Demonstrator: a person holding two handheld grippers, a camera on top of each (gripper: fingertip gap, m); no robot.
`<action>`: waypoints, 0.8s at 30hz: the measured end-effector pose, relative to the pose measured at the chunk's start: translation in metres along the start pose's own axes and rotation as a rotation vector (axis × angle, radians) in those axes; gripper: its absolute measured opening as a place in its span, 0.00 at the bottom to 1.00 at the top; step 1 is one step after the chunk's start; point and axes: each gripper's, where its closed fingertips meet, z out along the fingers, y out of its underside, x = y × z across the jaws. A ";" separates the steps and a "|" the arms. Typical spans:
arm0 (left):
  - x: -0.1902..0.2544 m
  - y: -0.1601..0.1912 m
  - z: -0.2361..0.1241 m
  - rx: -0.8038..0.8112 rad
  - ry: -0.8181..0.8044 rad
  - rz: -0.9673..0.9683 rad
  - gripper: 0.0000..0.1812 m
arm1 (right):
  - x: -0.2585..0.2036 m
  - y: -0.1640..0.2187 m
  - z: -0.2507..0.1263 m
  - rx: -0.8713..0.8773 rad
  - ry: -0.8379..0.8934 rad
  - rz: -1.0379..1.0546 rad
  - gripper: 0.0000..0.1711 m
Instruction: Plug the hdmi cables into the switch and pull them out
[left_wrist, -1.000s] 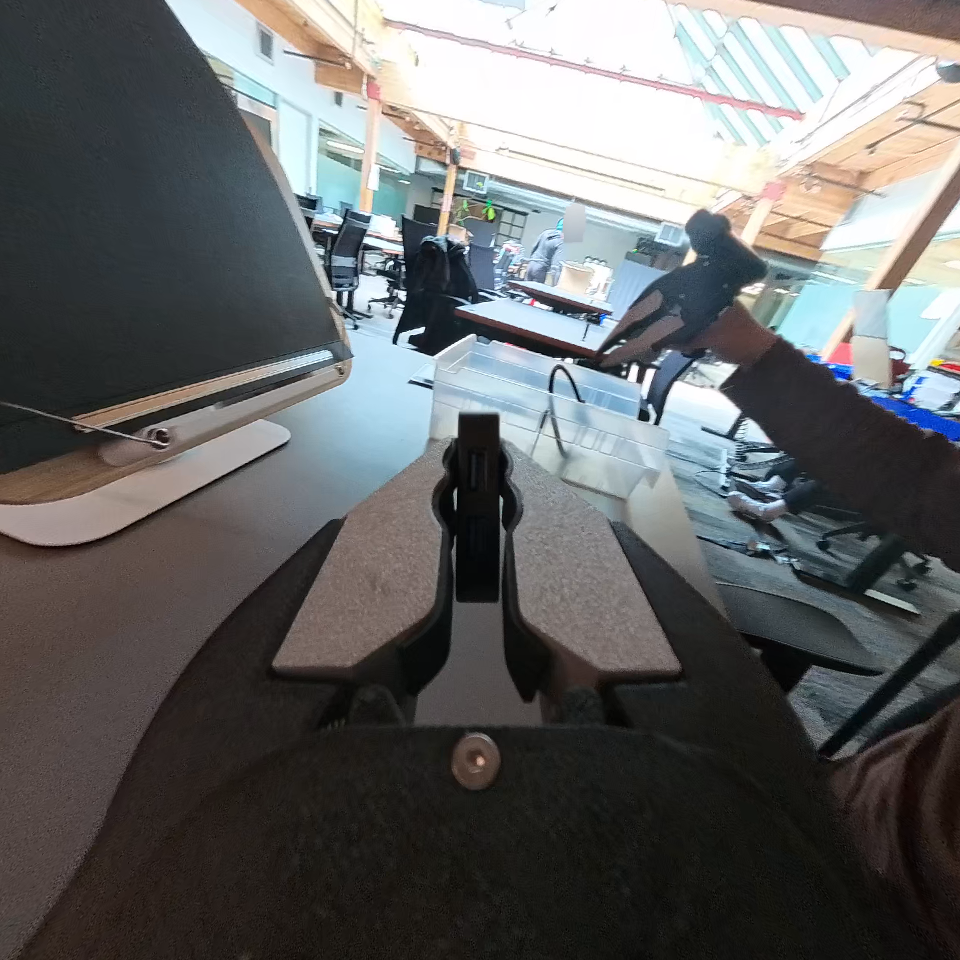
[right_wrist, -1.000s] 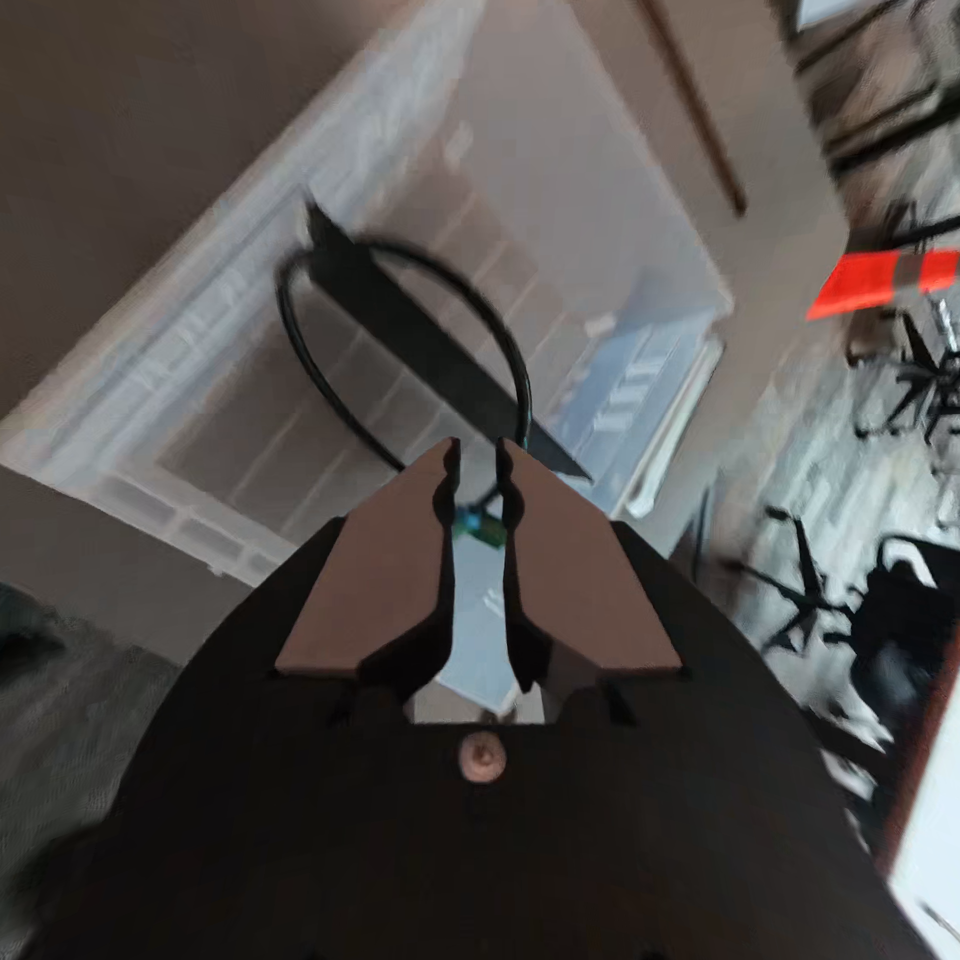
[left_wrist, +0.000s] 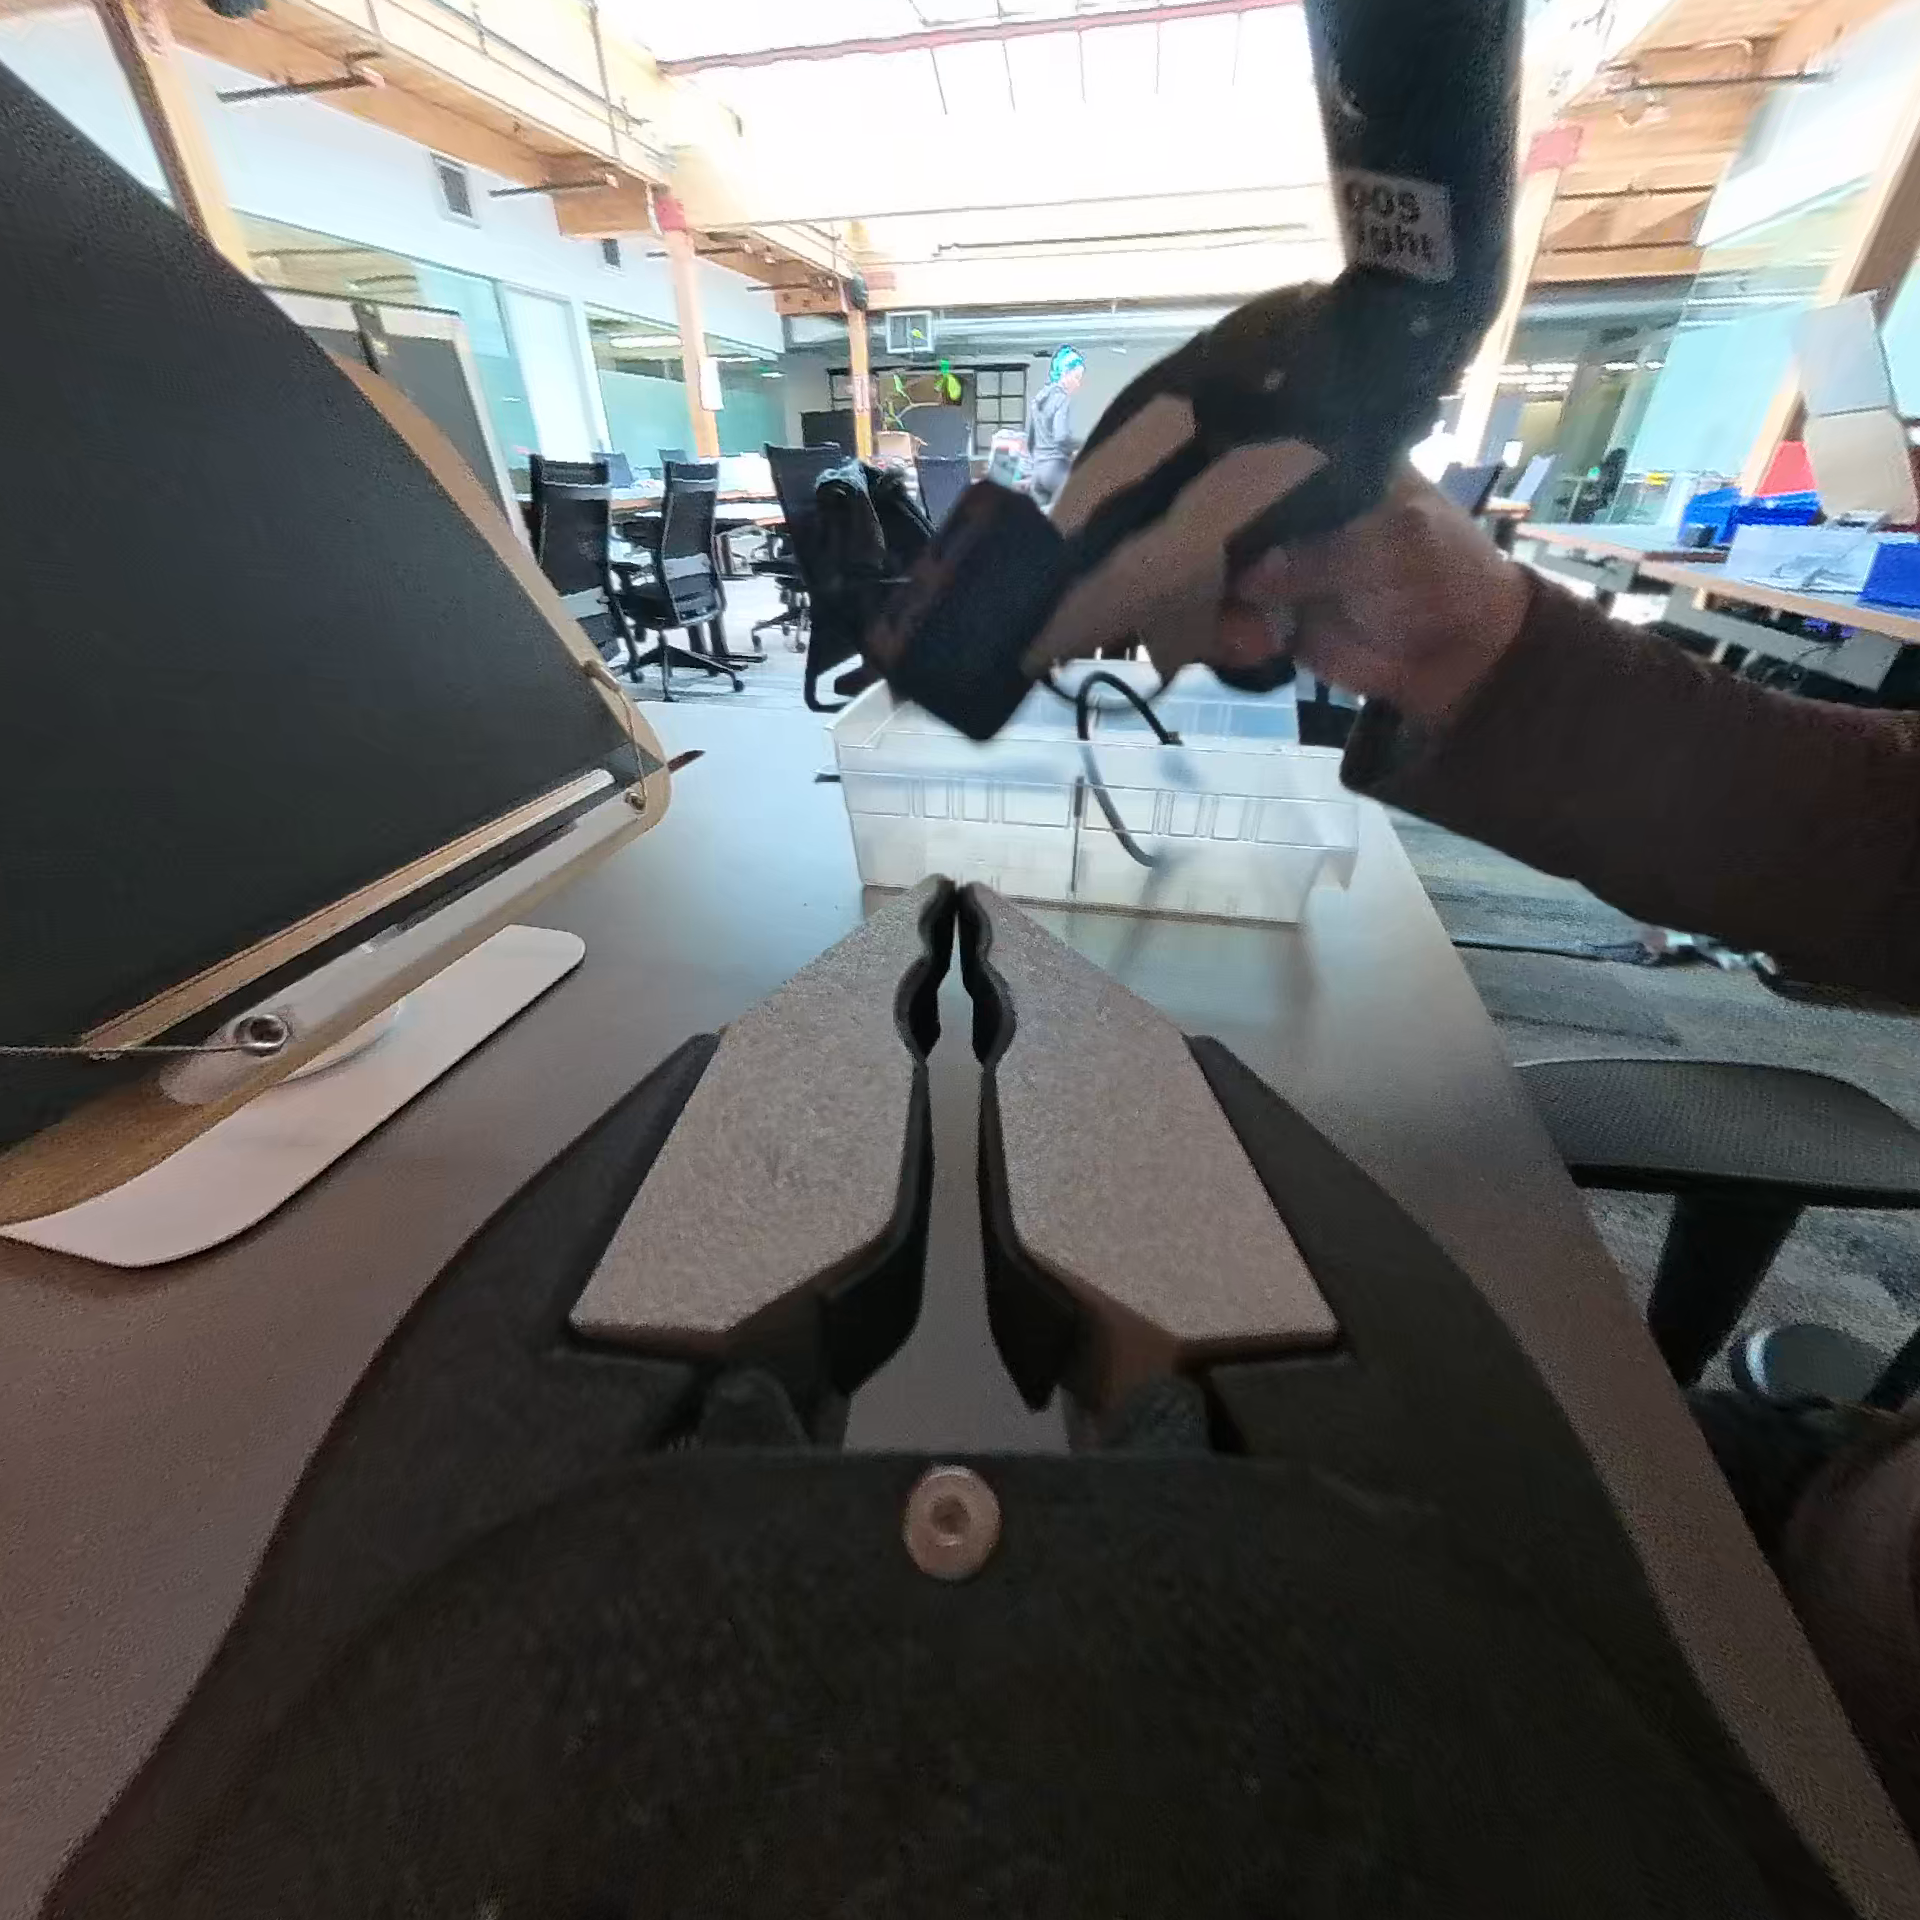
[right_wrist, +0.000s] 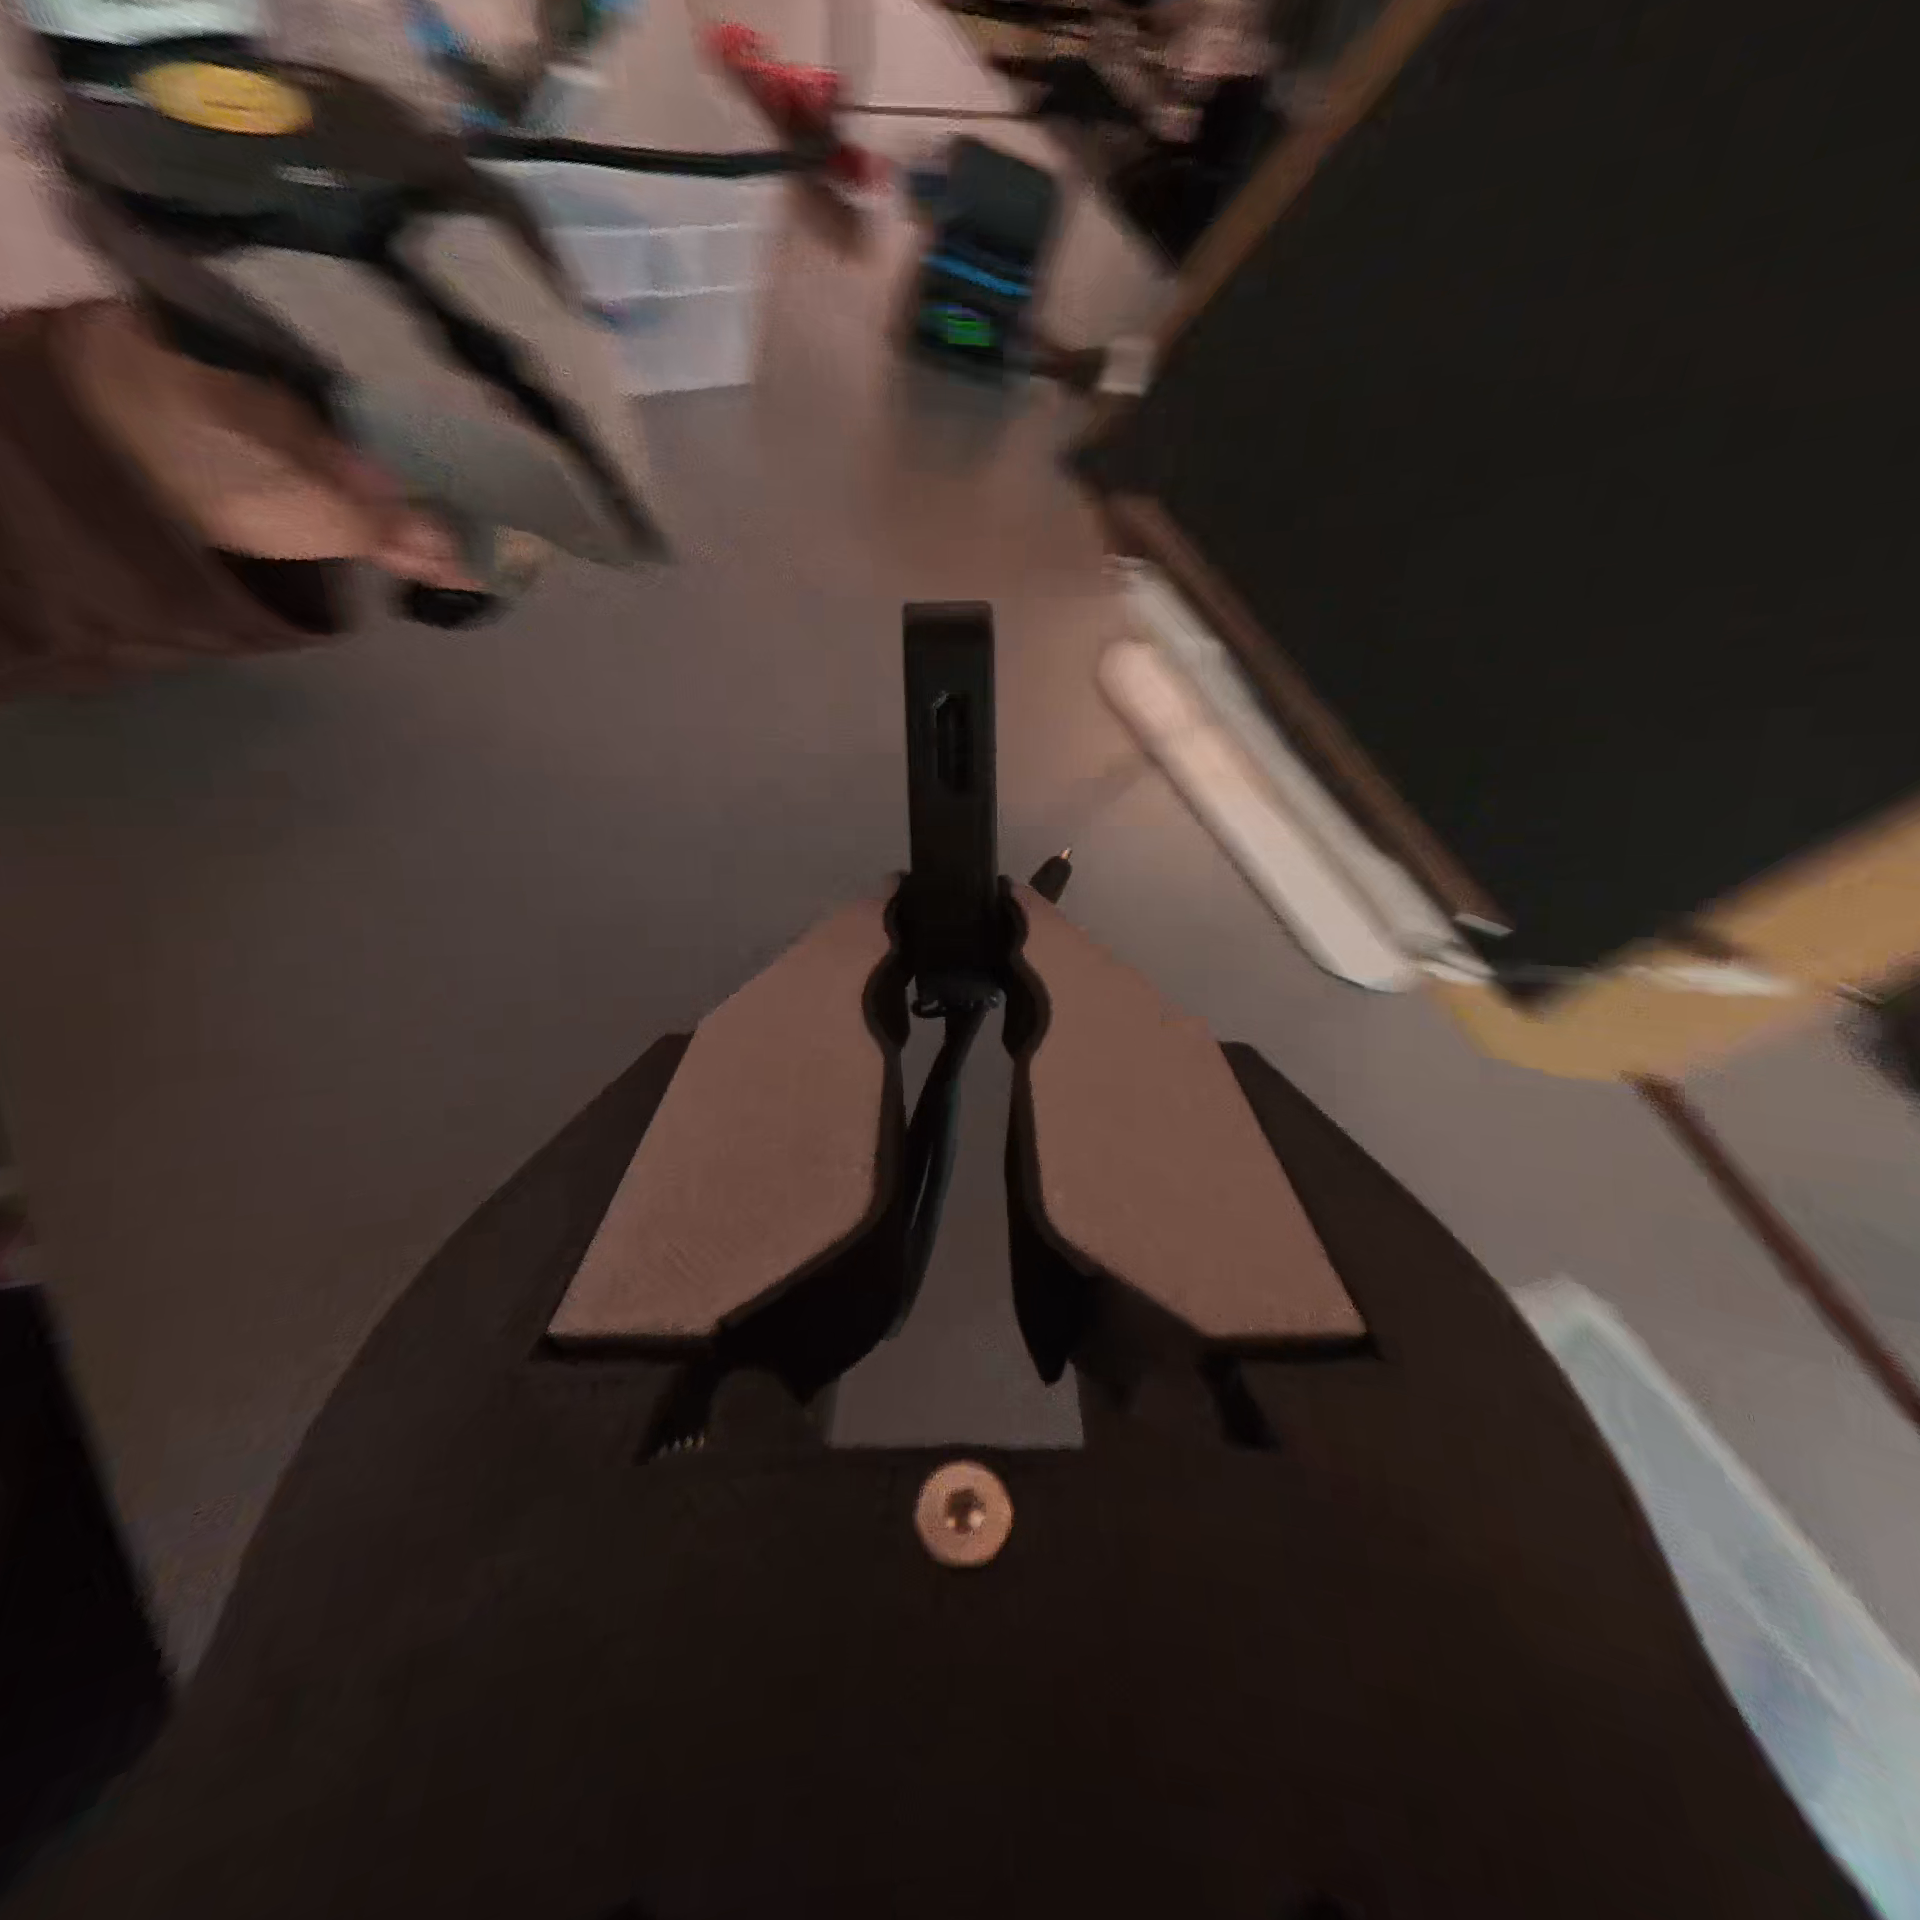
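Observation:
My right gripper (right_wrist: 951, 904) is shut on the black HDMI switch (right_wrist: 948, 748), which stands edge-on beyond the fingertips with one port facing the camera. A thin black lead runs back between the fingers. In the left wrist view the same gripper (left_wrist: 1049, 613) holds the switch (left_wrist: 971, 613) in the air above a clear plastic bin (left_wrist: 987, 821). A black HDMI cable (left_wrist: 1112, 769) loops inside the bin. My left gripper (left_wrist: 956, 894) is shut and empty, low over the dark table (left_wrist: 727, 831), just in front of the bin.
A monitor (left_wrist: 260, 623) on a white base (left_wrist: 312, 1122) stands at the left of the table and also shows in the right wrist view (right_wrist: 1558, 416). The table's right edge (left_wrist: 1475, 1039) drops to an office chair (left_wrist: 1714, 1132). The right wrist view is motion-blurred. Tip to tip, the grippers are about 11 cm apart.
My left gripper held a black object between its fingers and is now shut and empty. My right gripper has left the cable in the bin and now holds the switch, lifted and swung towards the monitor.

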 end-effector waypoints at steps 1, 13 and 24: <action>-0.003 -0.001 -0.002 0.005 -0.010 -0.007 0.00 | 0.031 0.003 -0.016 -0.020 0.123 -0.001 0.06; 0.000 0.016 0.007 -0.078 -0.005 0.018 0.00 | 0.191 0.206 -0.080 -0.717 0.451 0.213 0.06; -0.009 0.029 0.009 -0.130 -0.037 -0.011 0.00 | 0.207 0.183 -0.084 -0.678 0.519 0.377 0.15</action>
